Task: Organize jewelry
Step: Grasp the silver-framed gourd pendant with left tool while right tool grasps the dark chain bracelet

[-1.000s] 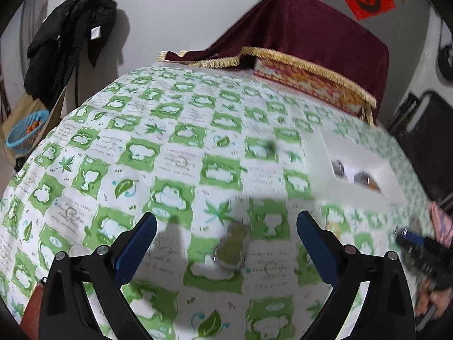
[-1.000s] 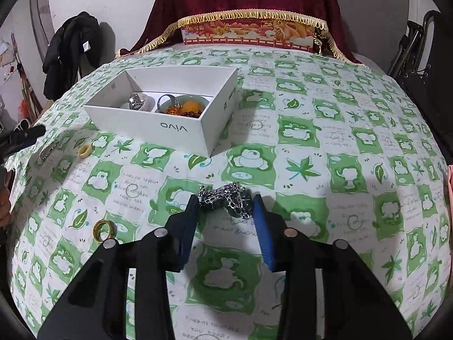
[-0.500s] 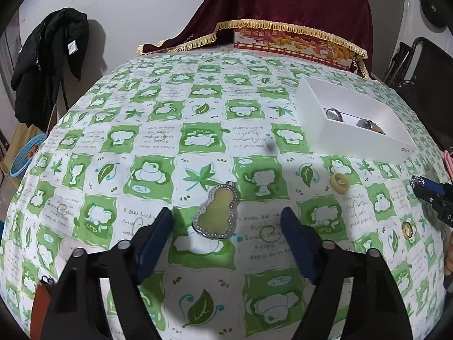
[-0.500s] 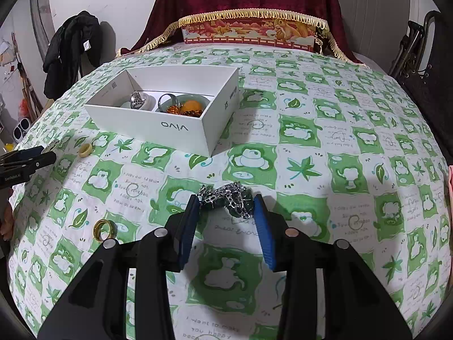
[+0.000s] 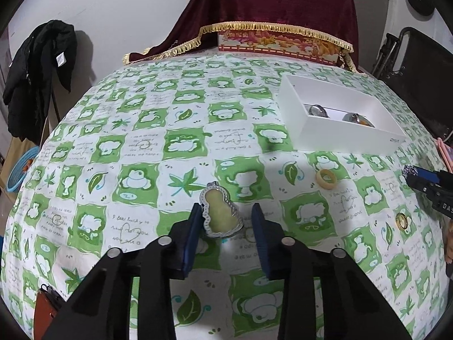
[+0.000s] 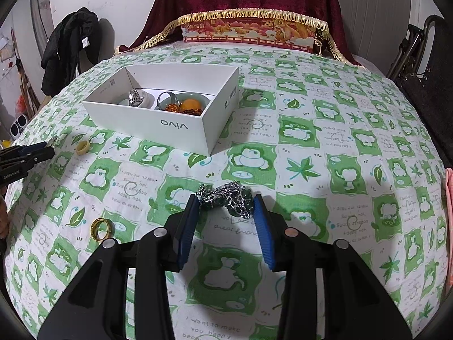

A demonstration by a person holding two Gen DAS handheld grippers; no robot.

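Observation:
My left gripper [image 5: 226,212] has its blue fingers close on either side of a gourd-shaped pale green pendant [image 5: 221,215] with a silver rim, lying on the cloth; a small gap shows on the right. My right gripper [image 6: 226,201] has its fingers against a green pendant tangled in a silver chain [image 6: 228,199]. A white box [image 6: 170,124] holds small bowls with rings and orange beads; it also shows in the left wrist view [image 5: 345,130]. A cream ring [image 5: 326,179] and a gold ring [image 6: 99,228] lie loose on the cloth.
The table carries a green-and-white patterned cloth [image 6: 311,147]. A maroon fringed cloth over a red box [image 6: 249,32] stands at the far edge. A black coat [image 5: 36,79] hangs at the left and a folded chair [image 6: 419,56] at the right.
My left gripper has moved forward and down to the gourd pendant and narrowed its fingers around it. The right gripper has stayed at the chain.

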